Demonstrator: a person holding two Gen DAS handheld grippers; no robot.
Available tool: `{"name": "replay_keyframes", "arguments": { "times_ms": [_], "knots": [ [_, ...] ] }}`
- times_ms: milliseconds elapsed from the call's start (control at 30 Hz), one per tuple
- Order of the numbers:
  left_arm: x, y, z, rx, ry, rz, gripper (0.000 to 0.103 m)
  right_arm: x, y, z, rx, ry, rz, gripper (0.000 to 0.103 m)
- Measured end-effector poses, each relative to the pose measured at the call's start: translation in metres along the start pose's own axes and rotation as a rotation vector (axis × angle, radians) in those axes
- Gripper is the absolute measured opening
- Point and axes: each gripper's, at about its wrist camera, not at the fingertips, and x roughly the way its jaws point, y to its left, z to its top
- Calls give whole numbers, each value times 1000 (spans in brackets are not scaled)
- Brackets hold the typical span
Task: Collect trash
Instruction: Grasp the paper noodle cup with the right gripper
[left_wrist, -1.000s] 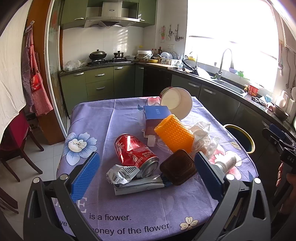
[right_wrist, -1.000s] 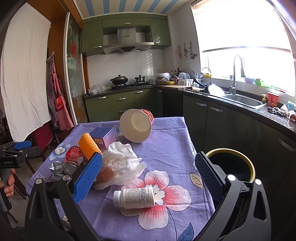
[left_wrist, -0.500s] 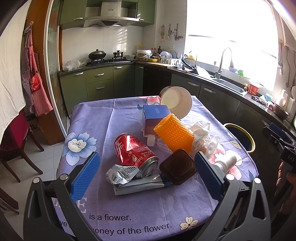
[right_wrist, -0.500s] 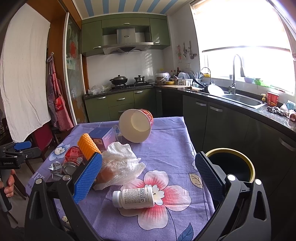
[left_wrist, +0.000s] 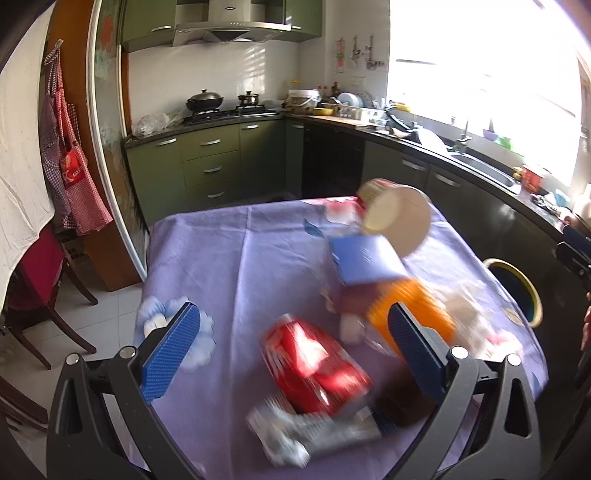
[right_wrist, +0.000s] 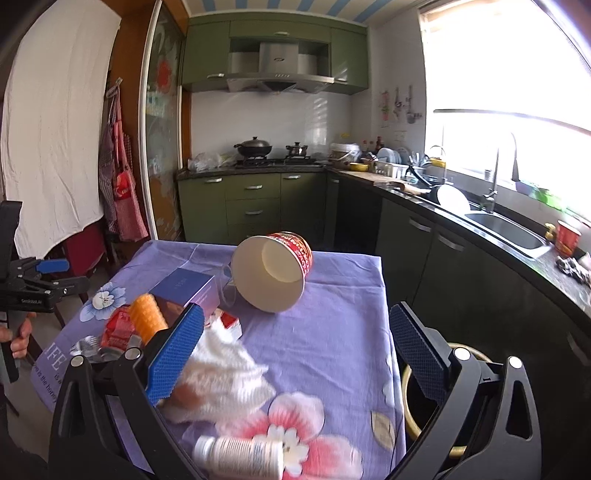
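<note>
Trash lies on a purple flowered tablecloth (left_wrist: 236, 258). In the left wrist view a red soda can (left_wrist: 314, 365) lies on its side between my open left gripper's (left_wrist: 295, 350) fingers, with a crumpled silver wrapper (left_wrist: 288, 435) in front, an orange ribbed cup (left_wrist: 410, 317), a blue box (left_wrist: 365, 258) and a tipped paper bowl (left_wrist: 399, 221) behind. My right gripper (right_wrist: 295, 350) is open and empty above a white crumpled tissue (right_wrist: 229, 373), a white bottle (right_wrist: 240, 454) and the paper bowl (right_wrist: 269, 273).
A yellow-rimmed trash bin (left_wrist: 517, 291) stands at the table's right side, also in the right wrist view (right_wrist: 436, 398). Green kitchen cabinets (right_wrist: 251, 206) and a sink counter (right_wrist: 498, 225) run behind and to the right. A red chair (left_wrist: 37, 288) stands on the left.
Both grippers have tilted up and moved forward over the table, so the trash sits lower in both views. The left view is blurred by motion. Both stay open.
</note>
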Motion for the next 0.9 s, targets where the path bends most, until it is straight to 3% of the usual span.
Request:
{"name": "replay_keyframes", "arguments": {
  "times_ms": [233, 433, 667, 900],
  "knots": [
    [68, 21, 40, -2, 47, 34, 97, 110, 10, 42, -108, 104, 20, 99],
    [107, 29, 58, 1, 65, 22, 97, 199, 21, 54, -154, 180, 11, 99],
    [134, 32, 61, 1, 89, -2, 97, 266, 33, 54, -229, 224, -69, 99],
    [144, 39, 59, -26, 98, -24, 97, 305, 25, 49, -234, 242, -143, 98]
  ]
}}
